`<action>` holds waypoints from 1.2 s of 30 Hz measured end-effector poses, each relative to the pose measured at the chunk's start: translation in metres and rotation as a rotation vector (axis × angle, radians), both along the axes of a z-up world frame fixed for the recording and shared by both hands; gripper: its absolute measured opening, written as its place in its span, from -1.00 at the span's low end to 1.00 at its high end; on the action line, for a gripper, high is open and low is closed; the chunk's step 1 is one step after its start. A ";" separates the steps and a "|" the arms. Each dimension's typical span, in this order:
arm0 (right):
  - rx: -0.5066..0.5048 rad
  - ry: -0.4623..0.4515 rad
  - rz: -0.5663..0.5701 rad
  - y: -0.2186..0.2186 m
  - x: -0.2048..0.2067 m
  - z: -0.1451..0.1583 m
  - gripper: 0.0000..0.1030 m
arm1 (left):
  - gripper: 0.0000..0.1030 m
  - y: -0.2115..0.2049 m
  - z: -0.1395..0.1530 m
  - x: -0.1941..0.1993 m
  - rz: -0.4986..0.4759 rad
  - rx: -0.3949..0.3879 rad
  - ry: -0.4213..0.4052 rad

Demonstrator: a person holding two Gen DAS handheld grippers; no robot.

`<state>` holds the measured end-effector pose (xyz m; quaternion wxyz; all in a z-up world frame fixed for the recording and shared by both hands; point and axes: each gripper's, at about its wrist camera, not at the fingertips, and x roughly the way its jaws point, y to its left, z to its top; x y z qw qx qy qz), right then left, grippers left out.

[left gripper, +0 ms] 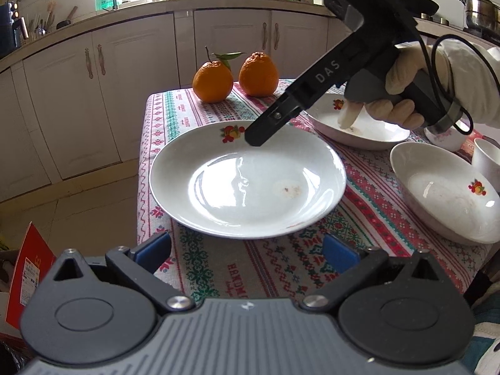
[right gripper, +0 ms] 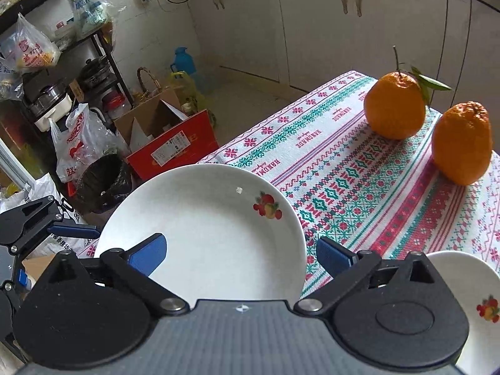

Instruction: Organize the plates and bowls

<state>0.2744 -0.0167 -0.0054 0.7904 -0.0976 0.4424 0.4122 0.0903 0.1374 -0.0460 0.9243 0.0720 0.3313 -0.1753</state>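
Right wrist view is showing the right hand-held gripper spreading wide and empty above the large plate, which is lying at the bench's seven o'clock corner; the left hand-held gripper is gaping too.

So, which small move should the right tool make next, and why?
Probably swing over to the second plate behind it to pick it up. The right tool stands open above the big plate, holding nothing, and other dishes still lie apart on the tablecloth.
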 end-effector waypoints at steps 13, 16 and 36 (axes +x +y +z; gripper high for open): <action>-0.016 -0.118 -0.127 -0.062 -0.098 0.043 1.00 | 0.99 -0.031 0.013 -0.045 -0.047 -0.015 -0.030; -0.018 -0.135 -0.174 -0.081 -0.121 0.043 1.00 | 0.99 -0.041 0.013 -0.053 -0.067 -0.011 -0.034; -0.046 -0.217 -0.471 -0.165 -0.232 0.017 1.00 | 0.99 -0.099 0.007 -0.069 -0.249 -0.008 -0.014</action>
